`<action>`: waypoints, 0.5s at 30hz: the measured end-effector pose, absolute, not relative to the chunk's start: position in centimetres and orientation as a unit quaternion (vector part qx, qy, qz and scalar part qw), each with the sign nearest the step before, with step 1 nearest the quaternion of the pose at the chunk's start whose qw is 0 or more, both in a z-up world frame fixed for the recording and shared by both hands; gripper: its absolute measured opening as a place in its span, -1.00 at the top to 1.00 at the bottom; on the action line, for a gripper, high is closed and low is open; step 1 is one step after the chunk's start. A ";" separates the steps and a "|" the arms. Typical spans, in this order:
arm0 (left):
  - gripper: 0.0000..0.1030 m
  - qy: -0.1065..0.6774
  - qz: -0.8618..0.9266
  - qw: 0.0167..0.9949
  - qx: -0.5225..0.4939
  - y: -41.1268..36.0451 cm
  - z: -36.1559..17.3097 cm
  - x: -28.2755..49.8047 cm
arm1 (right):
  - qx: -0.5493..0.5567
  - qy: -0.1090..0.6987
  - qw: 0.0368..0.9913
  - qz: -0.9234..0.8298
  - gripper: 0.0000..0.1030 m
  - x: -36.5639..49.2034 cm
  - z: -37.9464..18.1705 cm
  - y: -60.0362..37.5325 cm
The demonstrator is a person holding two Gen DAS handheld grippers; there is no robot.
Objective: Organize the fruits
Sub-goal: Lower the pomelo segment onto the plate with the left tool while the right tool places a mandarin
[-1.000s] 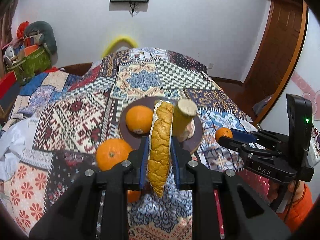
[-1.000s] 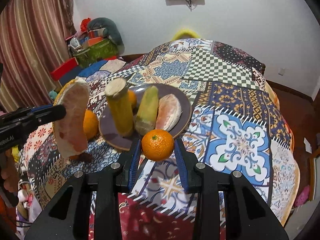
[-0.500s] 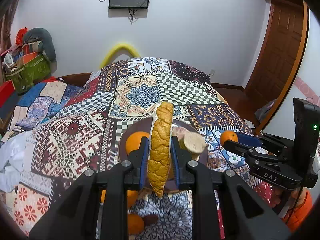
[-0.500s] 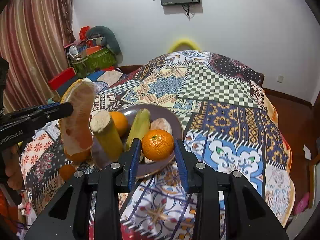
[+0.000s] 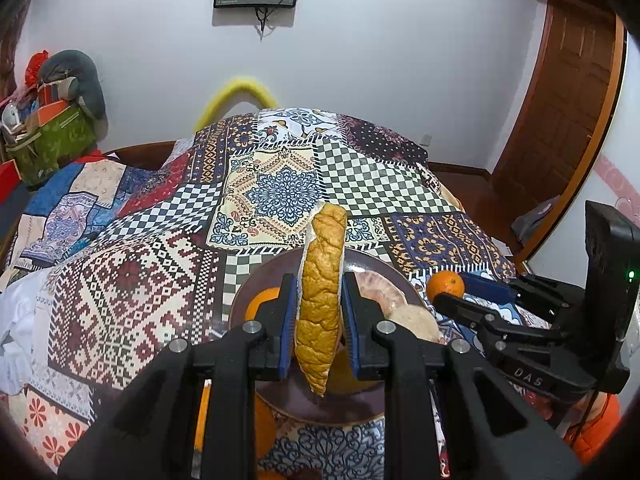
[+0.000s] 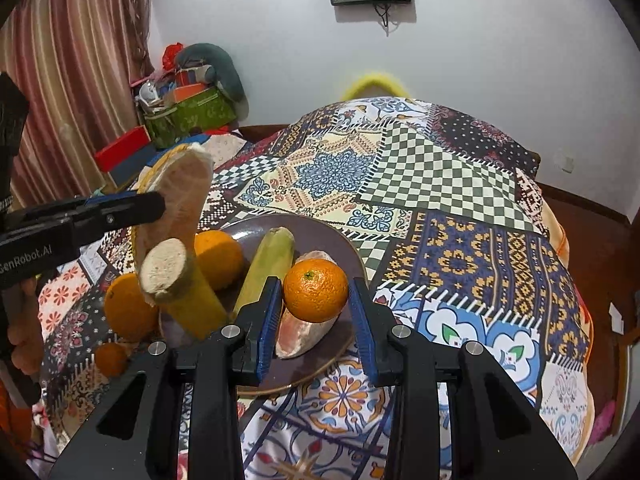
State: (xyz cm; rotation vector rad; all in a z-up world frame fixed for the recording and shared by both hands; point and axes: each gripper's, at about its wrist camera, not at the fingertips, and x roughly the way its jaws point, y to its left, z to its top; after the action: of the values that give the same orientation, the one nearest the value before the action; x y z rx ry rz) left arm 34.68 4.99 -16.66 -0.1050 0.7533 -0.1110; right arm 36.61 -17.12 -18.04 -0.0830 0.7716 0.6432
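Observation:
My left gripper is shut on a pomelo wedge, yellow rind toward the camera, held upright above the brown plate; the wedge also shows in the right wrist view. My right gripper is shut on a small orange, held over the plate's near right rim. On the plate lie an orange, a pomelo slice and two yellow-green pomelo pieces.
The plate sits on a patchwork cloth over a round table. A large orange and a small orange lie on the cloth left of the plate. Boxes and bags stand at the back left.
Both grippers have risen and moved forward over the plate, each still holding its fruit. The plate now sits lower in both views.

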 end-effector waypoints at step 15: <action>0.59 0.406 -0.074 0.908 -0.072 5.2 -19.0 38.8 | -0.081 0.386 0.858 0.330 0.38 38.6 -19.8 -14.6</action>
State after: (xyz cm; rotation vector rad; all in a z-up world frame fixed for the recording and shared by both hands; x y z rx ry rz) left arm 38.79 5.24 -19.01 -0.1487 0.8388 -0.1527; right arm 38.56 -14.61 -19.77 -0.1695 0.8101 0.6937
